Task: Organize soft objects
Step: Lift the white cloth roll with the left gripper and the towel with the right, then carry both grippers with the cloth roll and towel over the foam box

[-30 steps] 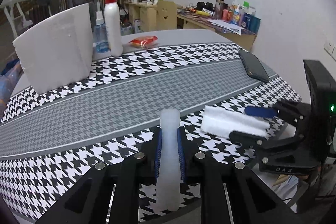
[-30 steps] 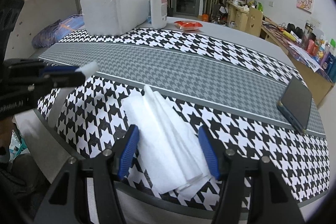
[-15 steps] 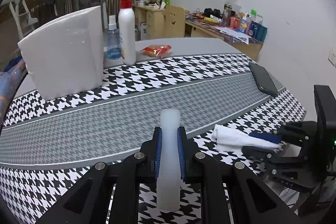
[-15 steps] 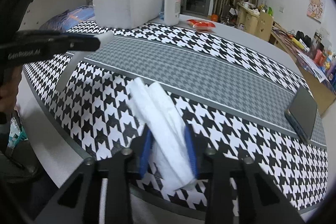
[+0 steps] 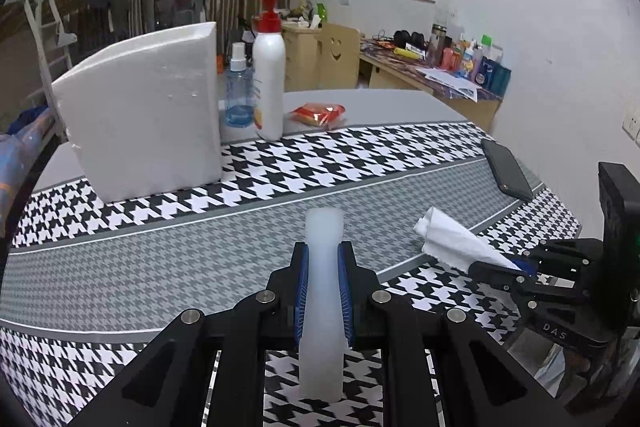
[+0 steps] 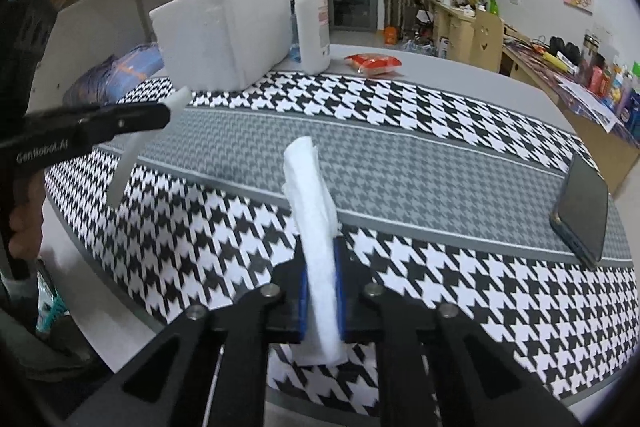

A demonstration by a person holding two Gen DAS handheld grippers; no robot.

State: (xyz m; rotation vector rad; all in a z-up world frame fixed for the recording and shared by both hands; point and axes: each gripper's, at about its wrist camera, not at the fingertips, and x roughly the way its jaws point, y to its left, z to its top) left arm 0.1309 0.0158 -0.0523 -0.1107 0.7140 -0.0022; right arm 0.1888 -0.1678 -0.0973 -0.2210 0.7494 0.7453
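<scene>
Right wrist view: right gripper point(image 6: 322, 291) clamps folded white tissue point(image 6: 310, 211); left gripper point(image 5: 323, 291) clamps translucent silicone strip point(image 5: 323, 307), both over the table's point(image 6: 420, 67) near edge. Both picked up, neither yet placed.

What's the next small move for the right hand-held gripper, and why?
Probably carry the white tissue toward the white foam box. The right hand-held gripper is shut on it, it's clear of the houndstooth cloth, and the path looks unobstructed.

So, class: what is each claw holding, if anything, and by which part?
Left claw: a white strip, pinched near its middle. Right claw: a bunched white tissue, pinched near its lower end, the rest sticking up.
</scene>
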